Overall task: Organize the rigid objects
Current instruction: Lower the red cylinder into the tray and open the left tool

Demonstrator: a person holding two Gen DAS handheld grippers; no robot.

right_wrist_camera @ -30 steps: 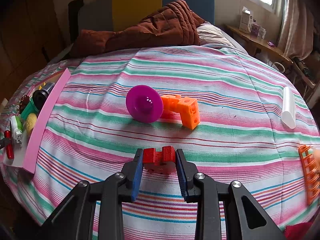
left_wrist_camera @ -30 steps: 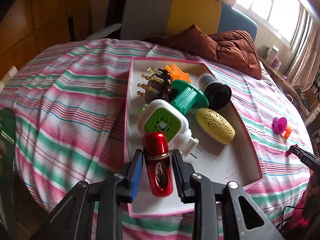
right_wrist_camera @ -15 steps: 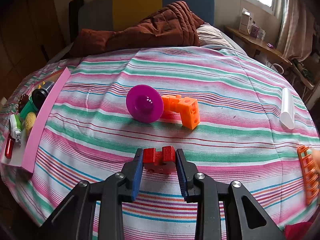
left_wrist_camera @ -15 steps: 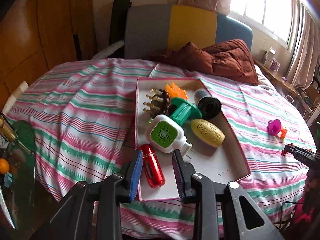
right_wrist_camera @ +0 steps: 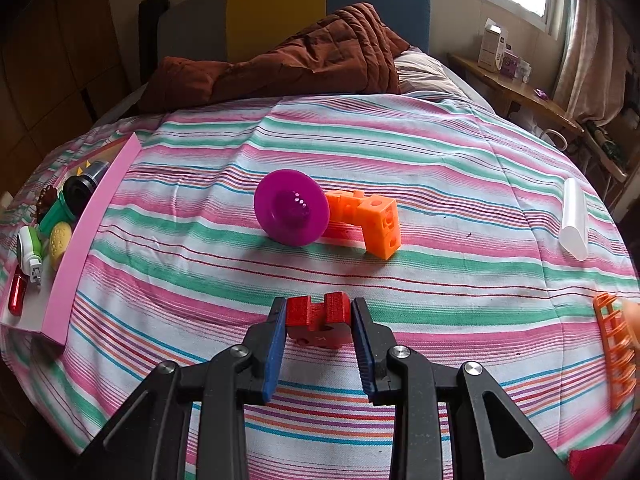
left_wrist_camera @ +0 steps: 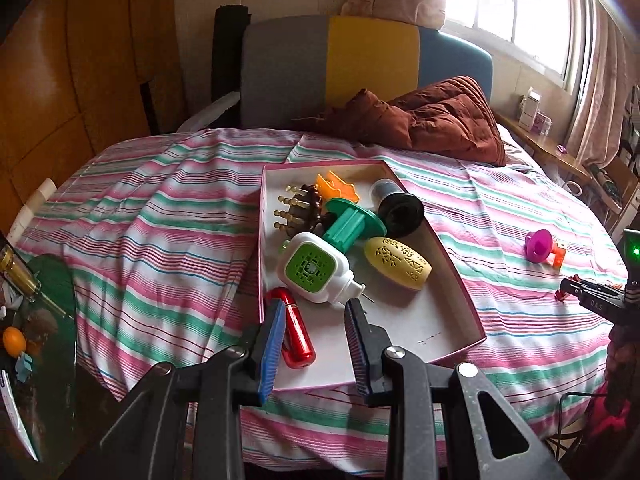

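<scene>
Our left gripper [left_wrist_camera: 314, 336] is empty, pads apart above the pink box [left_wrist_camera: 452, 276] at frame centre. The red capsule [left_wrist_camera: 294, 330] lies loose in the box's lower-left corner, clear of both pads. Our right gripper [right_wrist_camera: 320, 332] is clamped on the red block [right_wrist_camera: 319, 319], low centre of its view, just over the striped bed [right_wrist_camera: 400, 152]. The box is at far left there, so we'd carry it across.

place: home bedroom | evidence: striped bed [left_wrist_camera: 168, 216], headboard [left_wrist_camera: 360, 64], curtained window [left_wrist_camera: 516, 4]
</scene>
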